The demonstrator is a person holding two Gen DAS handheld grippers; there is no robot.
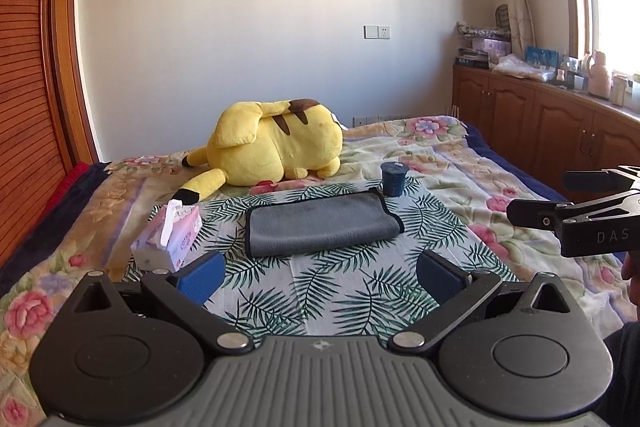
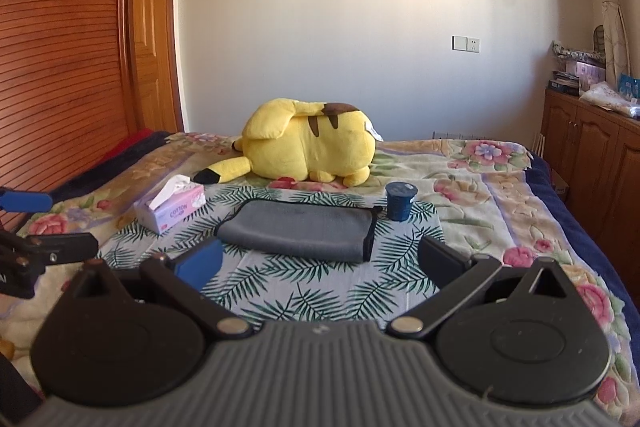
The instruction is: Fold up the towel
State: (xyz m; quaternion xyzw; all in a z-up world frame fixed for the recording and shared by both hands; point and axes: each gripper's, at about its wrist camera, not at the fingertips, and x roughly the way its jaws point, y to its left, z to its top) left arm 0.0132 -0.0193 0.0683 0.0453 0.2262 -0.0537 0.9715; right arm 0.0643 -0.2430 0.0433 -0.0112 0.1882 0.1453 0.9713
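The grey towel point(image 1: 322, 225) lies folded flat on the palm-leaf cloth point(image 1: 340, 303), with the dark blue cup point(image 1: 394, 179) just behind its right corner and the tissue box point(image 1: 170, 237) to its left. Both the left gripper point(image 1: 320, 277) and the right gripper point(image 2: 320, 263) hover short of the towel, jaws spread wide, holding nothing

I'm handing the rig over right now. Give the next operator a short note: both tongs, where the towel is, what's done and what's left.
Left tongs: open, empty, short of the towel.
Right tongs: open, empty, also short of it.
Grey towel: lies on the palm-leaf cloth, already folded over at least once, edges fairly even.
Nearby: tissue box to its left, dark blue cup at its far right corner, yellow plush behind.
Left: any further fold; neither tongs touches it now.
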